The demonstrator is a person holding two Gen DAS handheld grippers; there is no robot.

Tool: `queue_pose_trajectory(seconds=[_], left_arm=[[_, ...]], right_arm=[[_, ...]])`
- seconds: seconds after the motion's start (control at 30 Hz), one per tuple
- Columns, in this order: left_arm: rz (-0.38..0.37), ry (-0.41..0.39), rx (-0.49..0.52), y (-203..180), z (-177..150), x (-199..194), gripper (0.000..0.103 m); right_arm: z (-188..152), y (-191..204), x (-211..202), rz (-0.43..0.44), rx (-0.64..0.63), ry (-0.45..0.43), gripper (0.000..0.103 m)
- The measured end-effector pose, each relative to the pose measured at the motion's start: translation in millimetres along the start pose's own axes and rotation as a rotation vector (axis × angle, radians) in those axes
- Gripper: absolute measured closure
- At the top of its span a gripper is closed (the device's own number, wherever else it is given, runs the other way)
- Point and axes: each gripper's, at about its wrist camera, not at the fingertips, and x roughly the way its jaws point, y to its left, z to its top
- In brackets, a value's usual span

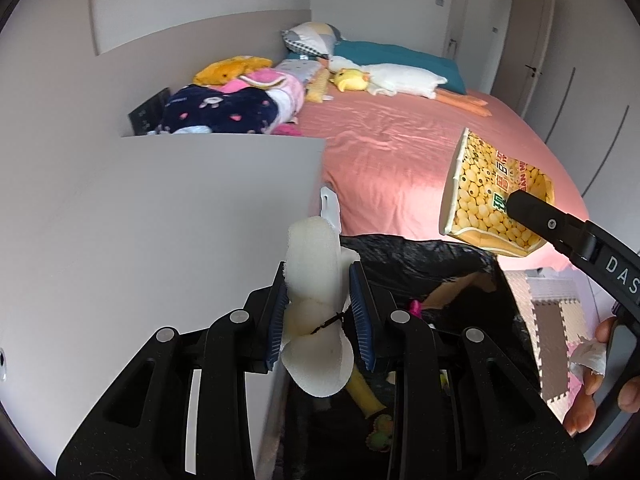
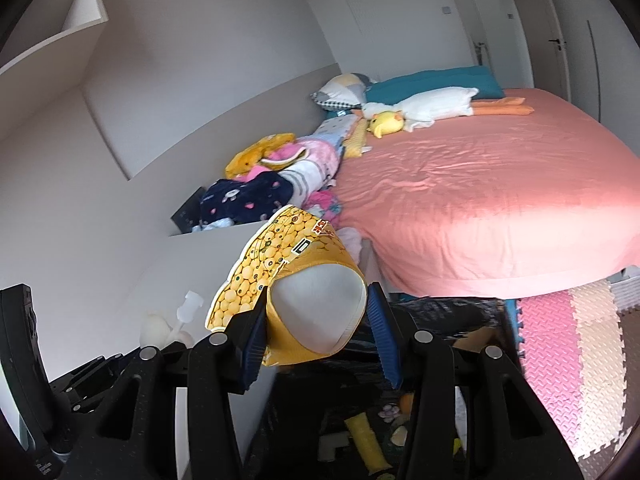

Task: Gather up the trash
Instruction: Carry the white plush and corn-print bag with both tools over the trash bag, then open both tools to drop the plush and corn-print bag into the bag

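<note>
The left tool (image 1: 318, 304) is clamped on one piece of white foam (image 1: 316, 312), held above the near edge of the black trash bag (image 1: 424, 256). The right tool (image 2: 316, 320) has its pads (image 2: 253, 340) closed onto one yellow snack pouch (image 2: 280, 268), also held above the trash bag (image 2: 444, 312), on the side nearer the bed (image 2: 500, 200).

**Landmark: trash bag.** The bag stands open below both tools, between the white table (image 1: 160, 220) on the left and the pink-covered bed on the right. A yellow wrapper (image 2: 366, 448) and other small scraps lie inside it.

**Hazards (judged)**
- The foam is light and compressed; on release it may spring sideways and land on the table or on the floor beside the bag.
- The pouch is wide and stiff; released off-centre, it may catch on the bag rim and slide out towards the bed.
- The two tools are near each other over one opening; simultaneous lowering risks contact.

**Count**
- Tools: two.
- Held items: two, one foam piece and one pouch.
- Trash bags: one.
</note>
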Motion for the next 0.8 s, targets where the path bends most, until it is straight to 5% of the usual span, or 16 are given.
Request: queue_pose_trajectory(seconds=[0.7,0.73,0.77,0.8], left_arm=[[-0.111,0.037,0.111,-48.2,-7.7,10.8,0.07],[-0.12,0.039,0.107,-47.1,-8.4,10.2,0.057],[-0.13,0.043,0.098,-44.5,-8.5,9.7,0.045],[-0.125,0.051,0.089,-42.5,-7.4,9.9,0.015]], right_arm=[[5.0,-42.3,-18.8,-0.119,0.008,-0.022,0.054],[5.6,-44.1,-18.8,-0.123,0.014,-0.023,0.053],[6.6,-45.8,-18.6,-0.132,0.02,-0.023,0.042],[7.5,-46.7,-17.6,-0.145,0.022,-0.019,0.019]])
